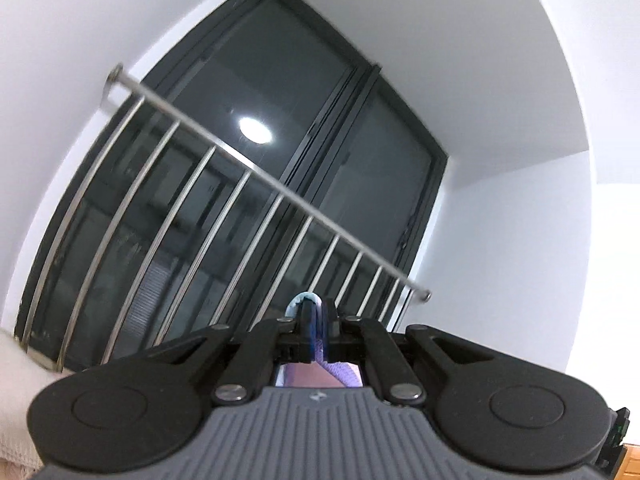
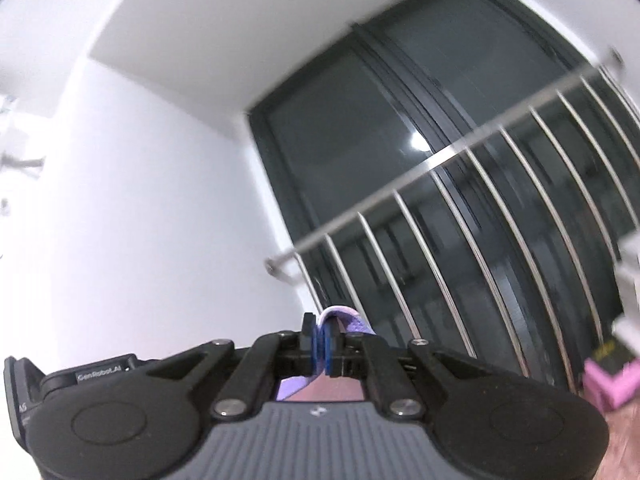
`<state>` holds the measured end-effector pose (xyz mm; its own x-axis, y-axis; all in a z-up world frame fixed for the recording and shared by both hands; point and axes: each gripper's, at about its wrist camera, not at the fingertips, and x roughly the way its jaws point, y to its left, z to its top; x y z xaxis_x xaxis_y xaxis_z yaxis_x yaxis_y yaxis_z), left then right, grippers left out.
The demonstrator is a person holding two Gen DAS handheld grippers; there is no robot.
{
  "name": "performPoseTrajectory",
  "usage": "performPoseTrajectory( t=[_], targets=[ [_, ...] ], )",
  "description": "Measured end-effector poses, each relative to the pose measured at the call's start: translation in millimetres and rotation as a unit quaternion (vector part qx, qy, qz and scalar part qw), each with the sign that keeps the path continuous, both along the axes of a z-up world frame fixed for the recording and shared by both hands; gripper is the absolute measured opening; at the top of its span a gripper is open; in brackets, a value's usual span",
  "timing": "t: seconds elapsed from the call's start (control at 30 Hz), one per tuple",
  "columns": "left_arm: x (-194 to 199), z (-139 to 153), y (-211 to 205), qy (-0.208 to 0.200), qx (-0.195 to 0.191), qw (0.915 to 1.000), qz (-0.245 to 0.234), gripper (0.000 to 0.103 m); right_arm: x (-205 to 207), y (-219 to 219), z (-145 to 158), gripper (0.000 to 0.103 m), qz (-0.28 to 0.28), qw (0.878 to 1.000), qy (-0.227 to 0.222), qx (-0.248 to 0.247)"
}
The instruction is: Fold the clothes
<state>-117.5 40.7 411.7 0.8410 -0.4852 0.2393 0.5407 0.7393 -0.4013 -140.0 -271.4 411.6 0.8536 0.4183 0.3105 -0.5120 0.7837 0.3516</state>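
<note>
Currently, per view:
Left wrist aim: tilted up at a dark window [image 1: 280, 120] with a steel railing [image 1: 256, 168] across it, white walls around.
Left gripper [image 1: 314, 320]: fingers closed together, pinching a fold of purple garment [image 1: 340, 372]; a light-blue edge pokes out above the tips, more fabric shows below the fingers.
Right wrist aim: same window [image 2: 400, 128] and railing [image 2: 440, 160], blurred.
Right gripper [image 2: 322, 340]: fingers closed on the purple garment [image 2: 348, 320], which loops over the tips and hangs beneath.
Right edge: pink block [image 2: 612, 384], blurred.
</note>
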Motion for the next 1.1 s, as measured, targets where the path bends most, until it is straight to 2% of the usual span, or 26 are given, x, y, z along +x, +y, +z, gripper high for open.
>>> performPoseTrajectory(
  t=[0.1,0.2,0.3,0.4,0.5,0.57,0.6,0.63,0.67,0.7,0.73,0.8,0.87,0.9,0.97,1.0,1.1],
  targets=[
    [4.0,-0.1,1.9,0.003,0.001,1.0,0.008,0.002,-3.6,3.4,13.0,0.003,-0.007,1.0,-0.008,-0.005],
    [29.7,-8.2,5.6,0.028,0.008,0.9994,0.02,0.002,25.4,9.5,8.6,0.003,-0.02,1.0,0.019,-0.013],
    [86.3,-33.4,17.1,0.078,0.012,0.9964,0.03,0.002,80.7,20.8,-12.5,0.003,-0.034,0.997,0.069,-0.018],
    [166.8,-73.8,28.3,0.151,0.014,0.9876,0.041,0.002,158.7,36.8,-50.1,0.003,-0.06,0.987,0.144,-0.032],
    [254.7,-131.5,35.8,0.235,0.034,0.9691,0.066,0.009,245.8,56.9,-100.4,0.003,-0.096,0.969,0.224,-0.04],
    [302.5,-180.2,40.0,0.299,0.065,0.9427,0.134,0.035,312.4,74.4,-150.6,0.008,-0.139,0.944,0.291,-0.075],
    [315.2,-203.3,42.7,0.33,0.089,0.9261,0.159,0.038,333.5,81.1,-173.2,0.017,-0.152,0.925,0.332,-0.103],
    [321.8,-226.2,47.3,0.355,0.11,0.9135,0.165,0.038,349.8,85.1,-197.2,0.019,-0.153,0.906,0.375,-0.127],
    [321.2,-243.2,51.8,0.368,0.124,0.9091,0.151,0.037,351.8,84.3,-214.8,0.019,-0.141,0.902,0.388,-0.128],
    [314.7,-255.8,55.5,0.379,0.136,0.9057,0.134,0.037,350.9,82.6,-231.0,0.026,-0.127,0.902,0.394,-0.124],
    [301.4,-265.3,57.6,0.386,0.146,0.9027,0.121,0.037,343.2,79.5,-245.7,0.045,-0.107,0.907,0.39,-0.116],
    [262.5,-281.3,57.9,0.369,0.17,0.9073,0.108,0.04,314.7,75.6,-269.6,0.059,-0.074,0.911,0.389,-0.118],
    [225.0,-299.5,49.2,0.359,0.194,0.9084,0.091,0.055,278.9,76.0,-286.0,0.058,-0.05,0.911,0.387,-0.136],
    [206.5,-309.1,42.8,0.356,0.206,0.908,0.082,0.057,257.0,77.6,-294.6,0.058,-0.039,0.911,0.383,-0.151],
    [170.7,-327.5,29.9,0.351,0.23,0.9054,0.065,0.058,211.7,81.1,-313.1,0.058,-0.019,0.91,0.373,-0.181],
    [156.5,-335.8,23.9,0.353,0.243,0.9013,0.062,0.058,187.9,83.5,-326.1,0.058,-0.018,0.907,0.373,-0.196],
    [116.5,-364.6,10.2,0.364,0.26,0.8919,0.068,0.058,134.3,86.2,-359.2,0.058,-0.035,0.892,0.385,-0.234]
  ],
)
